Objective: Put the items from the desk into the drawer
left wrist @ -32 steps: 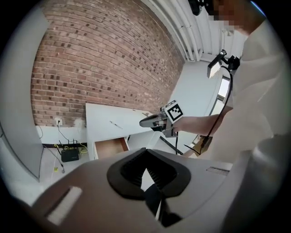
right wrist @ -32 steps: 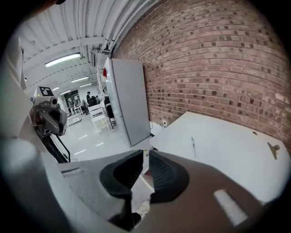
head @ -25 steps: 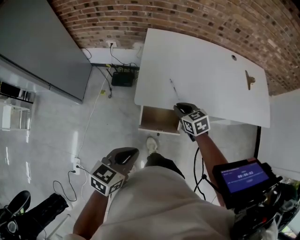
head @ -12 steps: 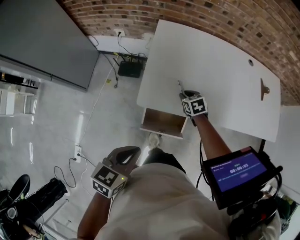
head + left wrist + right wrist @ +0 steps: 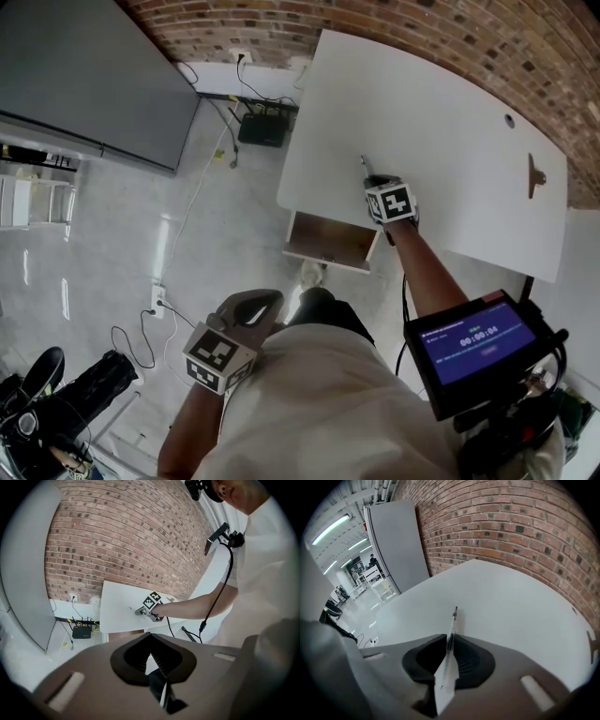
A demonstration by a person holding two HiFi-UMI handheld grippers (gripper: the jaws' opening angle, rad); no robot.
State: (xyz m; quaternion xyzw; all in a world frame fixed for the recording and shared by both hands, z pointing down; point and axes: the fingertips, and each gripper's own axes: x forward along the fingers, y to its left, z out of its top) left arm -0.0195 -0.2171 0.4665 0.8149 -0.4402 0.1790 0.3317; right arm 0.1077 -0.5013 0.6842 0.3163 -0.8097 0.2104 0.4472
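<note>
A thin pen (image 5: 364, 166) lies on the white desk (image 5: 441, 141) near its front left edge. My right gripper (image 5: 376, 181) is down at the pen's near end and shut on it. In the right gripper view the pen (image 5: 453, 618) runs forward out of the closed jaws of the gripper (image 5: 449, 641). The wooden drawer (image 5: 332, 243) stands open under the desk edge, just below that gripper. My left gripper (image 5: 266, 299) hangs low by my body, away from the desk, shut on nothing (image 5: 151, 648). A small brown item (image 5: 536, 175) sits at the desk's far right.
A brick wall (image 5: 422, 28) backs the desk. A grey cabinet (image 5: 84, 84) stands at the left. On the floor under the desk's left end lie a black box (image 5: 264, 132) and cables. A tablet screen (image 5: 473, 342) hangs at my right side.
My right gripper moved from the desk's front edge up along the desk to the pen and its jaws came to rest around it. The left gripper stayed low by my body.
</note>
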